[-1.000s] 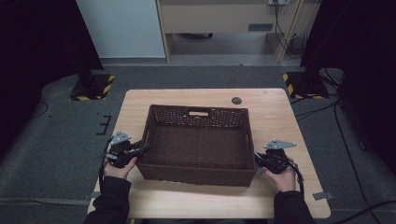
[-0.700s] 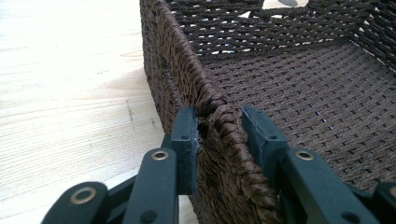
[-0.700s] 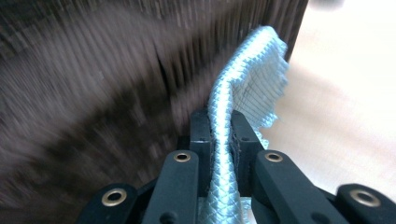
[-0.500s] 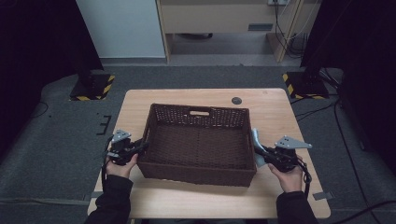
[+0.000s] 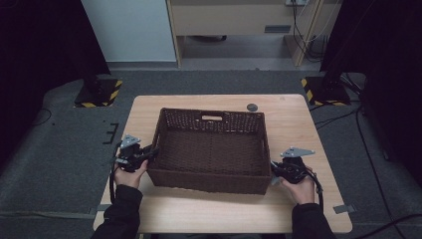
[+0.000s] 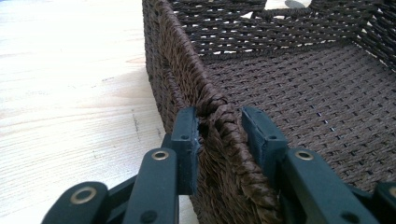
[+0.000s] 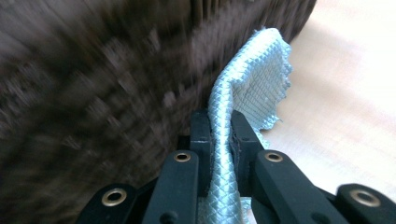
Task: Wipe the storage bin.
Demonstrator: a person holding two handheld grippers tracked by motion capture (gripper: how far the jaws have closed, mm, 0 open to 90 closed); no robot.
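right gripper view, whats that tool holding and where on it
The right tool is shut on a light blue cloth, pinching a bunched fold near its edge, beside the woven basket.

The basket (image 5: 211, 149) occupies the table (image 5: 209, 214) centre. Its left wall (image 6: 187, 84) stands between the left gripper (image 6: 219, 128) fingers (image 6: 186, 140); one finger touches its outer face, the other stands off inside. Beyond the inner finger, the basket floor is unobstructed. Outside the outer finger, bare tabletop. The right gripper (image 7: 219, 135) fingers are blocked by pinched cloth (image 7: 254, 88); the basket wall rises just beside and ahead. On the opposite side, open tabletop. A small dark disc (image 5: 252, 106) lies well beyond.
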